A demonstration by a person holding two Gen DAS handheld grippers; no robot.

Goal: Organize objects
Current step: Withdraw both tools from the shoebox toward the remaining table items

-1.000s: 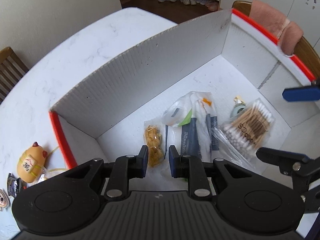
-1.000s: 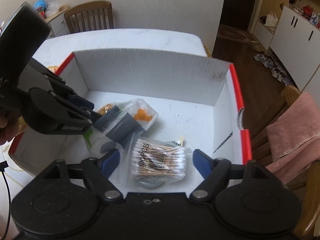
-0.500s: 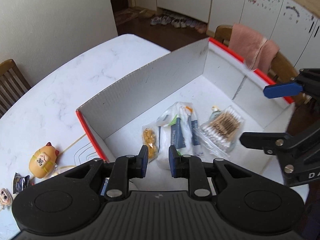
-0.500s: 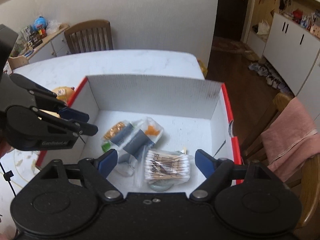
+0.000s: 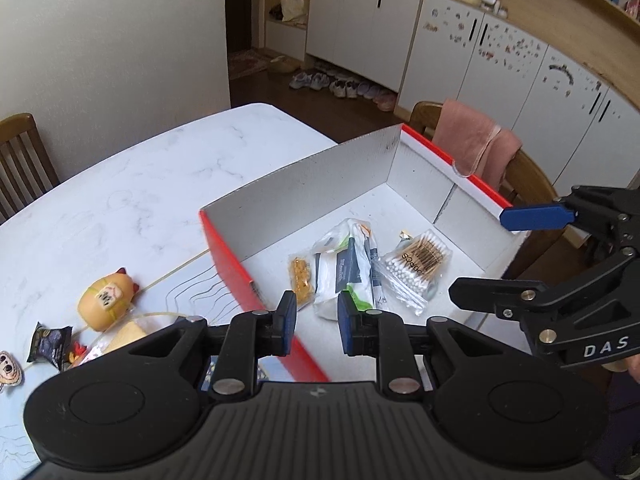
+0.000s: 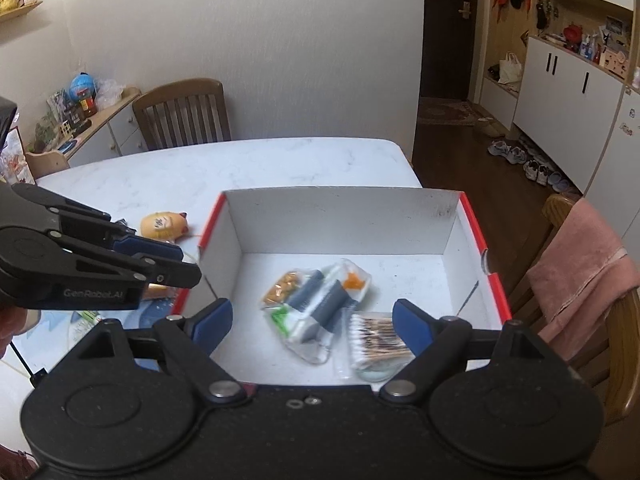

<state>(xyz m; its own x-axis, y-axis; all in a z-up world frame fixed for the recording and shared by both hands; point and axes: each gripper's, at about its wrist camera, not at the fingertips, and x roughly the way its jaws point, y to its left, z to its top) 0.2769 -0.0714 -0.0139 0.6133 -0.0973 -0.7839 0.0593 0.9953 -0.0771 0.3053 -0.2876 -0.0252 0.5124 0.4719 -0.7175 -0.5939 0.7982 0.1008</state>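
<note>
above the box (image 5: 304,184), both grippers have risen clear: left gripper (image 5: 316,322) narrow and empty, right gripper (image 6: 310,324) wide, swabs (image 5: 418,258) packed.

box (image 5: 304,176) on table (image 5: 120,184) — swabs (image 5: 420,258), packets (image 5: 348,268) inside | toy (image 5: 105,298) left

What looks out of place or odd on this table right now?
Nothing looks spilled or damaged. Packets lie loosely overlapped inside the box; the cat toy and small wrappers sit outside it on the table.
</note>
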